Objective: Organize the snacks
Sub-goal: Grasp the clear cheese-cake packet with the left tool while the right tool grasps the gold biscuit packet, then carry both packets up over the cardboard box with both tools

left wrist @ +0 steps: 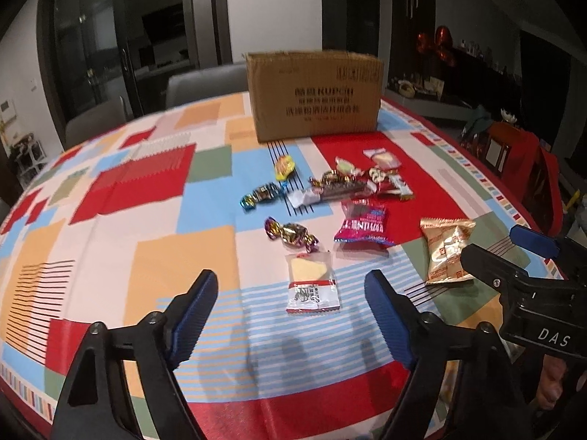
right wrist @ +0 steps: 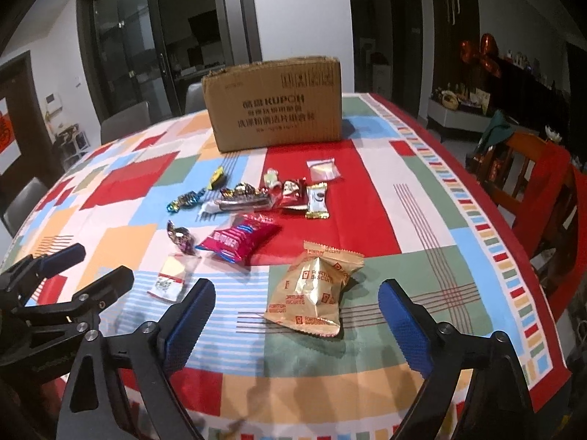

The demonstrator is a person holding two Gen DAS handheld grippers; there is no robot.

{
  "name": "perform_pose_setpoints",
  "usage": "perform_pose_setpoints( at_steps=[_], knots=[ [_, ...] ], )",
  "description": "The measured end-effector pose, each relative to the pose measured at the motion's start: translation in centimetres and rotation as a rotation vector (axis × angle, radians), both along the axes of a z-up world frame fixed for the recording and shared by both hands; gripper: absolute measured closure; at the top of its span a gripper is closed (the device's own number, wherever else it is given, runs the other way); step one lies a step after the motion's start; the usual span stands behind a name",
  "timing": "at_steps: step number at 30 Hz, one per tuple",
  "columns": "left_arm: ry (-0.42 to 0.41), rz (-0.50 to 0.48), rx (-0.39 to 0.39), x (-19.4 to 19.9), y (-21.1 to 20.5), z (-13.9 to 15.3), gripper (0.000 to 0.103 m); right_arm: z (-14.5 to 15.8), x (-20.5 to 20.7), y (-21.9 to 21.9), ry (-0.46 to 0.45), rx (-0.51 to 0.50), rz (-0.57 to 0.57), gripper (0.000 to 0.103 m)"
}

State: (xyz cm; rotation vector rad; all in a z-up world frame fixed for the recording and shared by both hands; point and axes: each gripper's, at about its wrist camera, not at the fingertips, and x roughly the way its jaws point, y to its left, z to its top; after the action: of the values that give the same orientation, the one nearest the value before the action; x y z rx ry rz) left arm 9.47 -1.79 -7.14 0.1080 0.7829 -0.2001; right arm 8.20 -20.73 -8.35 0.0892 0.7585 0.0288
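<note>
Nearest the viewer, the left gripper (left wrist: pixel 291 315) stands with its jaws wide and empty above the counter (left wrist: pixel 110 256), framing a clear sachet (left wrist: pixel 313 283) with a pale yellow wedge inside; the right gripper (right wrist: pixel 296 324) is likewise spread wide and empty, with the gold fortune-biscuit packet (right wrist: pixel 314 288) lying flat just ahead between its blue pads (right wrist: pixel 189 319). Both packs are judged light, with slick film that may slide on the patterned cloth; the puffed gold packet probably holds a brittle biscuit, so a gentle pinch on the crimped end seam is preferable to squeezing the body. Beyond these lies the magenta packet (right wrist: pixel 240 240), soft and crinkly, again best taken by a sealed edge. Beside it sit twist-wrapped candies (left wrist: pixel 291 234), small and hard, graspable across the middle. Farther on, a loose cluster of mixed sweets (left wrist: pixel 352 181) overlaps, so individual pieces are hard to separate by eye. At the far side stands the cardboard box (left wrist: pixel 315 93), presumably the destination; its top and interior are hidden from both views, and whether it is open cannot be told. Lens blur leaves most of the wrapper print unreadable.
</note>
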Motion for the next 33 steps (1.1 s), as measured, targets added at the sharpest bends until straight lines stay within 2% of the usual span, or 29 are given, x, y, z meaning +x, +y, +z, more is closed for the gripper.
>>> perform_pose_setpoints(
  at_steps=[12,23,27,29,33],
  knots=[
    [0.138,-0.034,-0.001,3.5,-1.1,-3.7,0.031,-3.0,3.1,-1.0,0.105,0.041,-0.021,0.019],
    [0.171,-0.028,0.003,5.4,-1.6,-5.1,0.045,-4.5,4.8,-1.2,0.154,0.058,-0.018,0.026],
    [0.175,-0.033,0.002,5.7,-1.7,-5.3,0.054,-4.9,5.0,-1.2,0.166,0.059,-0.019,0.034],
    [0.174,-0.039,-0.001,5.7,-1.7,-5.3,0.064,-4.9,5.1,-1.1,0.164,0.053,-0.015,0.037],
    [0.177,-0.049,-0.018,5.6,-1.6,-5.1,0.065,-4.8,5.1,-0.9,0.16,0.05,-0.005,0.048]
  ],
)
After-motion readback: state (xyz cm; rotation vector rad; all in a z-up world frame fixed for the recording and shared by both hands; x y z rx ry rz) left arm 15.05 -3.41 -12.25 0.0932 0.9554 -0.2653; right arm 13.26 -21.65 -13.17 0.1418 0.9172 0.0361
